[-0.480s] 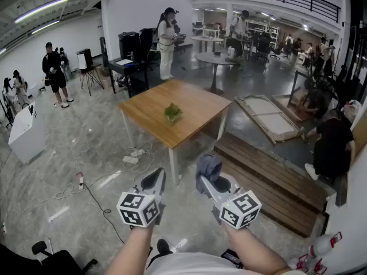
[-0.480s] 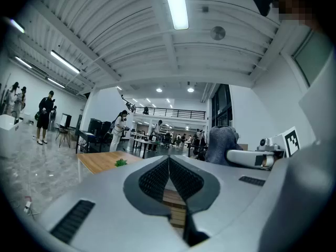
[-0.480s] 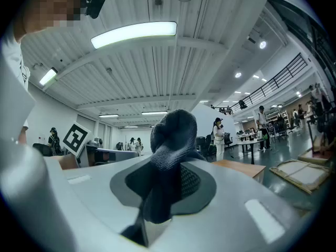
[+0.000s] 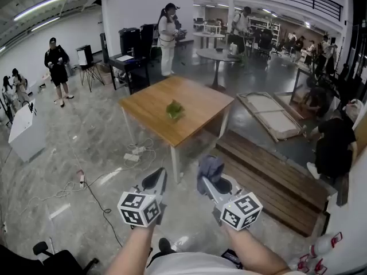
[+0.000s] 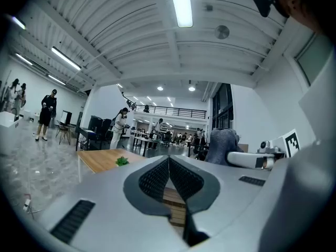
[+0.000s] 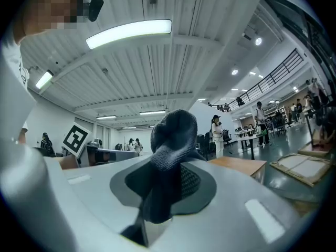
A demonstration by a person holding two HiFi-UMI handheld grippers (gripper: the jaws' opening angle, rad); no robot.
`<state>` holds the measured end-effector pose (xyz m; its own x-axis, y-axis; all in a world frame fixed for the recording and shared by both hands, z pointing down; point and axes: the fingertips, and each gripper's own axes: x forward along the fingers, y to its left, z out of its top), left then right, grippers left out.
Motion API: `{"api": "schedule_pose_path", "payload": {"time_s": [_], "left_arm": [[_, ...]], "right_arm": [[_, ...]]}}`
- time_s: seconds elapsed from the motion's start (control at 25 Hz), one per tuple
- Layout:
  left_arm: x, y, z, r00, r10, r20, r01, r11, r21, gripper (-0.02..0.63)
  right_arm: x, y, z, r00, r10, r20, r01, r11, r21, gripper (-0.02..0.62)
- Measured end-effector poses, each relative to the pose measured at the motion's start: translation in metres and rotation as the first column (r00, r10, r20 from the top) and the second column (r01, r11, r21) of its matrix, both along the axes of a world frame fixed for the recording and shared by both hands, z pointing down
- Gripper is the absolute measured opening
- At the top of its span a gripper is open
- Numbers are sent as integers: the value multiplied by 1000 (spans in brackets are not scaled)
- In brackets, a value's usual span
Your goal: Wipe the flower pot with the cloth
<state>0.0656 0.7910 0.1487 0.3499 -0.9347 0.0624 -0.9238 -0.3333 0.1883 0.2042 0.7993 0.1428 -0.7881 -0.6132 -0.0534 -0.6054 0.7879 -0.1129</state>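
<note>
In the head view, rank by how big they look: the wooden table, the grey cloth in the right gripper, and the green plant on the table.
Largest: square light-wood table.
Next: grey knitted cloth, enlarged by nearness to the camera.
Smallest: small green leafy plant.

text: none legible | labels: none | only square markers on gripper cubes [image 4: 139, 208]

Your cloth [image 4: 209, 166] is a dark grey knit wad, bunched up and pinched between the jaws of your right gripper [image 4: 210, 181]. The flower pot [image 4: 174, 110] shows only as a small green leafy tuft, standing near the middle of the wooden table [image 4: 149, 105], well apart from the cloth.
</note>
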Motion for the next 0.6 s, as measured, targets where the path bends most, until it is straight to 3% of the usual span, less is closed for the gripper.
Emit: {"api": "schedule_pose_path", "payload": {"time_s": [0.28,0.6], "left_arm": [[-39,-41,12,1000,-2,-5,1,1000,-18,8],[-115,-121,29,999,39,-5,-39,998,-50,8]], "right_arm": [[-33,-45,10,1000,8,6,-8,1000,-20,69],[-99,-126,28,998,59,8,-58,997,-57,69]]}}
